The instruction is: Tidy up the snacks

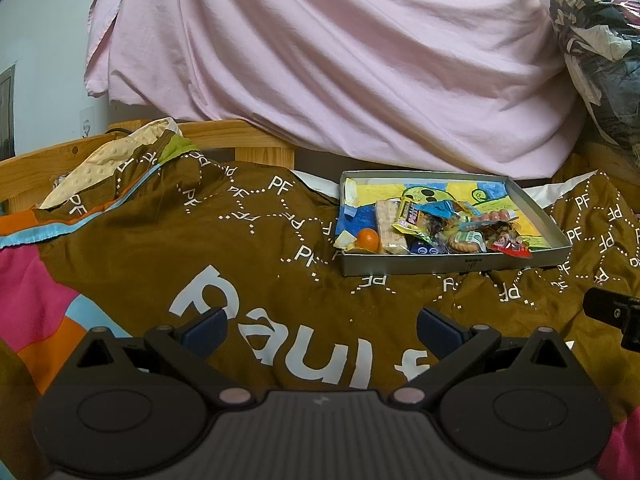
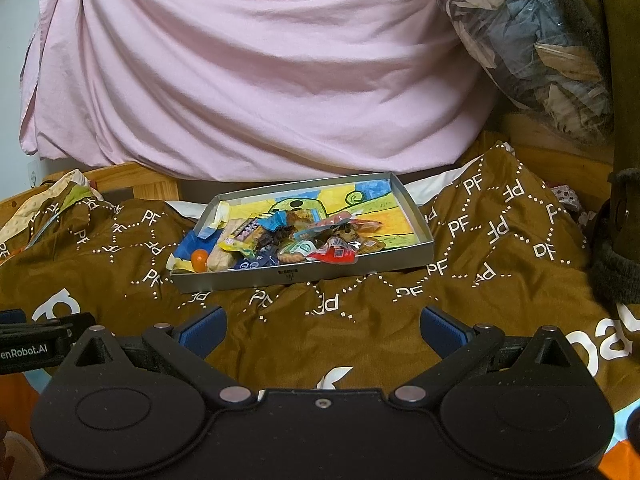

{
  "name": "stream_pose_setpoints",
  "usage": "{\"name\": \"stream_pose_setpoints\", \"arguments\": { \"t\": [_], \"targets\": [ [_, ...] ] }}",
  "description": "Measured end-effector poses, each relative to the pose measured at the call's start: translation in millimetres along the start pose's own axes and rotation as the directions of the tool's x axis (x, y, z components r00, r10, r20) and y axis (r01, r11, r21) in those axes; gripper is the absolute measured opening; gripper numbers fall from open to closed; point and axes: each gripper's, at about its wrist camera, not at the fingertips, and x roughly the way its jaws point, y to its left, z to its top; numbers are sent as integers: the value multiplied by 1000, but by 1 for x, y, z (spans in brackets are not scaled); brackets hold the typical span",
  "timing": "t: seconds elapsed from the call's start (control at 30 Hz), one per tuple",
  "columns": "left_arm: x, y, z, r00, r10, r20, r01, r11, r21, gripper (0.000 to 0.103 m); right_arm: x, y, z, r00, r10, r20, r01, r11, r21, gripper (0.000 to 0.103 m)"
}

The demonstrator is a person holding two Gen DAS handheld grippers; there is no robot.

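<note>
Left gripper: jaws wide apart, empty, over the brown blanket
Right gripper: jaws spread, nothing between them
Snacks: heaped in the near half of a shallow grey tray
Tray: on the blanket, ahead of both grippers
Orange ball: tray's near-left corner

You have a brown blanket printed with white letters and dotted lines, edged pink, orange and light blue; a grey tray lined with a yellow, blue and green drawing; an orange ball; a red packet; a pale pink sheet behind
</note>
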Motion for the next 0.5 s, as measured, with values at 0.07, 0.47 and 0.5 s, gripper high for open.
{"name": "stream_pose_setpoints", "arguments": {
  "t": [0.07, 0.47, 0.5],
  "targets": [
    [1, 1, -1, 1000, -1, -2, 1, 1000, 0, 103, 0, 0, 0, 1000, 0, -4, 0, 1000, 0, 102],
    [1, 1, -3, 1000, -2, -6, 2, 1000, 2, 103, 2, 0, -1, 1000, 0, -18, 0, 1000, 4, 102],
    [2, 1, -3, 1000, -3, -9, 3, 1000, 3, 103, 2, 0, -1, 1000, -1, -23, 1, 1000, 4, 102]
  ]
}}
